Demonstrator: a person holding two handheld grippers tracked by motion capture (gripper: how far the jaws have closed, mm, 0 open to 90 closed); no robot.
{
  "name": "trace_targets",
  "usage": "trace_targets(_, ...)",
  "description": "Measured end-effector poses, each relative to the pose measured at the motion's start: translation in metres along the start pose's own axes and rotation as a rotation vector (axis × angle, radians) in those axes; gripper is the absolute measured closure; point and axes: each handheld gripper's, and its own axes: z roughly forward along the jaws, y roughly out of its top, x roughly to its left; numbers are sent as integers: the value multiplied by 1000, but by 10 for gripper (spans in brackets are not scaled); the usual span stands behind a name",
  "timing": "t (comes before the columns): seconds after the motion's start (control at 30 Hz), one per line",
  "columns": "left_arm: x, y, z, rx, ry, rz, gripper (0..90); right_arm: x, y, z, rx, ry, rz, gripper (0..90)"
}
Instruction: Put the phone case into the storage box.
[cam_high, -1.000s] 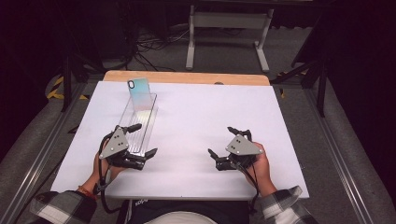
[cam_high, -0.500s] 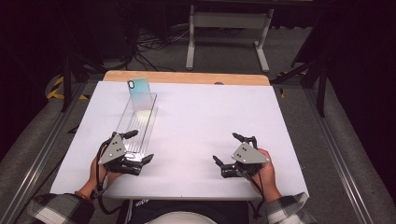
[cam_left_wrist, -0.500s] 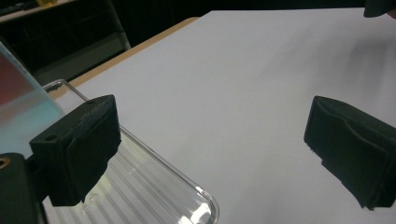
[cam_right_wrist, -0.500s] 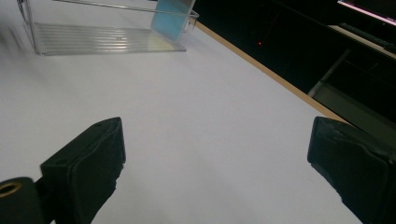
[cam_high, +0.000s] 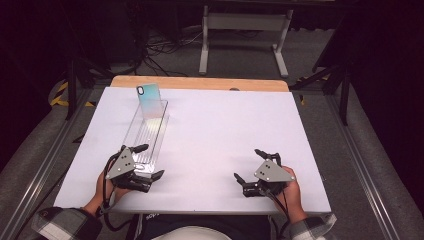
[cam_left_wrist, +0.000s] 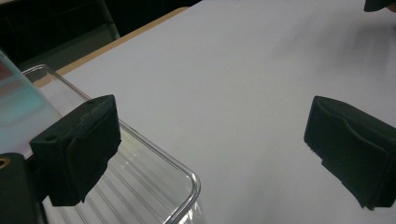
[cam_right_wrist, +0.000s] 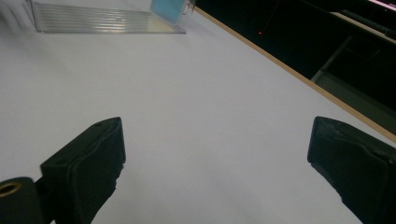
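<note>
A long clear ribbed tray (cam_high: 142, 137) lies on the left half of the white table (cam_high: 225, 130). A phone (cam_high: 149, 100) with a teal iridescent back leans upright at the tray's far end. My left gripper (cam_high: 150, 161) is open at the tray's near end, one jaw over the tray's corner (cam_left_wrist: 187, 179) and the other over bare table. In the left gripper view the gripper (cam_left_wrist: 215, 149) holds nothing, and the phone (cam_left_wrist: 18, 107) shows blurred at the left. My right gripper (cam_high: 248, 164) is open over bare table at the near right. From the right gripper (cam_right_wrist: 219, 163), the tray (cam_right_wrist: 102, 21) and phone (cam_right_wrist: 168, 9) lie far off.
A wooden strip (cam_high: 200, 83) runs along the table's far edge. Beyond it are a grey floor with cables (cam_high: 165, 47) and a white metal stand (cam_high: 240, 25). Metal rails (cam_high: 365, 165) flank the table. White surface spreads between and beyond the grippers.
Both grippers have drawn back toward the table's near edge. The left one slid down along the tray to its near end. Tray and phone have not moved.
</note>
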Motion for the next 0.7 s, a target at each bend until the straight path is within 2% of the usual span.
trace_targets(0.13, 0, 0, -2, -10, 1, -14, 44, -1, -1, 3, 0, 5, 9, 48)
trace_targets(0.27, 1, 0, -3, 2, 8, -5, 44, 0, 0, 2, -10, 0, 7, 48)
trace_targets(0.33, 0, -1, -4, -3, 10, -21, 44, -1, 1, 1, -15, -4, 12, 48)
trace_targets(0.5, 0, -2, -7, -1, 12, -12, 44, -1, 1, 1, -12, -12, 16, 49)
trace_targets(0.7, -2, -5, -13, 3, 15, -7, 42, 1, 4, 2, -7, -24, -1, 49)
